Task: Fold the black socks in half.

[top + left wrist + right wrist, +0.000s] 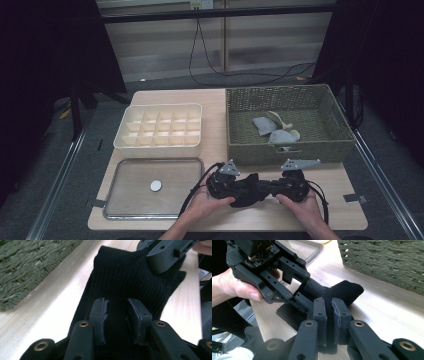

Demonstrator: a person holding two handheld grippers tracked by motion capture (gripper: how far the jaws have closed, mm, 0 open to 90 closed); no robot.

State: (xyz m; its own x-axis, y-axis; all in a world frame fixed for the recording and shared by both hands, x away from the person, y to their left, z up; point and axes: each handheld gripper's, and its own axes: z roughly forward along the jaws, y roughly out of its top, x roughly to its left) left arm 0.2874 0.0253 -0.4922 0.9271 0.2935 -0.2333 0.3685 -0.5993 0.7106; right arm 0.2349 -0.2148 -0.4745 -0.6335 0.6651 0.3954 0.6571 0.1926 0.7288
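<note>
Both grippers, left (239,186) and right (272,187), hold one black sock (252,187) at the table's (220,107) near edge, in front of the woven basket (285,150); the right jaws pinch its fabric, and the left seemingly do likewise, their contact being partly obscured. Keeping both pinches firm and level should stop the sock slipping. Counted: one basket holding perhaps four pale socks (275,129), one compartment box (159,129), one tray (150,210).

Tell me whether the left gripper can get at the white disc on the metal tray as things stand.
Probably not right away: the left gripper is clamped on the black sock, which the right gripper also pinches. The white disc lies uncovered on the metal tray beside it, so after letting go, likely yes.
</note>
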